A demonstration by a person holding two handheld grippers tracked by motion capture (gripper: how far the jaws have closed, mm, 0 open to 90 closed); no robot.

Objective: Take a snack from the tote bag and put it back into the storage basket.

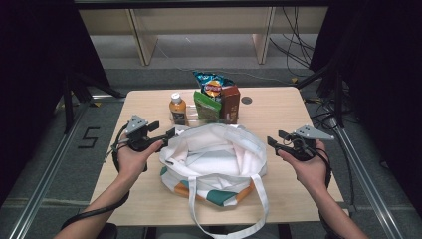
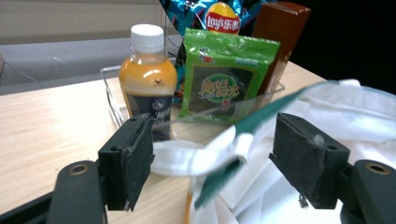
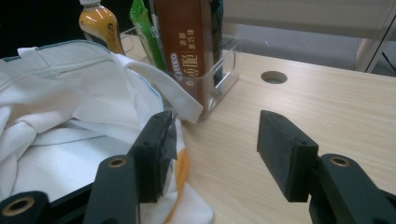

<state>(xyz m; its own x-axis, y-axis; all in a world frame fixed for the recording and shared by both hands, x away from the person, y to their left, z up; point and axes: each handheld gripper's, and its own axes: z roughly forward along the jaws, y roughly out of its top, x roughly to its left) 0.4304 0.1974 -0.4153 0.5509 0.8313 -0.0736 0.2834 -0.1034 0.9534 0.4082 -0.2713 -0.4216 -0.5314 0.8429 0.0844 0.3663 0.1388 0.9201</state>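
A white tote bag point(image 1: 219, 130) with green and orange stripes lies open in the middle of the table. My left gripper point(image 1: 166, 130) is open at the bag's left rim. In the left gripper view the white rim strap point(image 2: 187, 158) runs between the spread jaws of the left gripper point(image 2: 212, 154), unclamped. My right gripper point(image 1: 276, 138) is open just right of the bag. In the right gripper view the right gripper point(image 3: 217, 149) has one jaw over the bag's edge point(image 3: 70, 116) and the other over bare table.
Behind the bag a clear bin point(image 1: 199, 121) holds an orange drink bottle point(image 1: 177, 107), a green snack packet point(image 1: 206, 105), a brown box point(image 1: 230, 102) and a chips bag point(image 1: 213, 85). A round hole point(image 1: 246, 100) is in the tabletop. The bag's handle hangs over the front edge.
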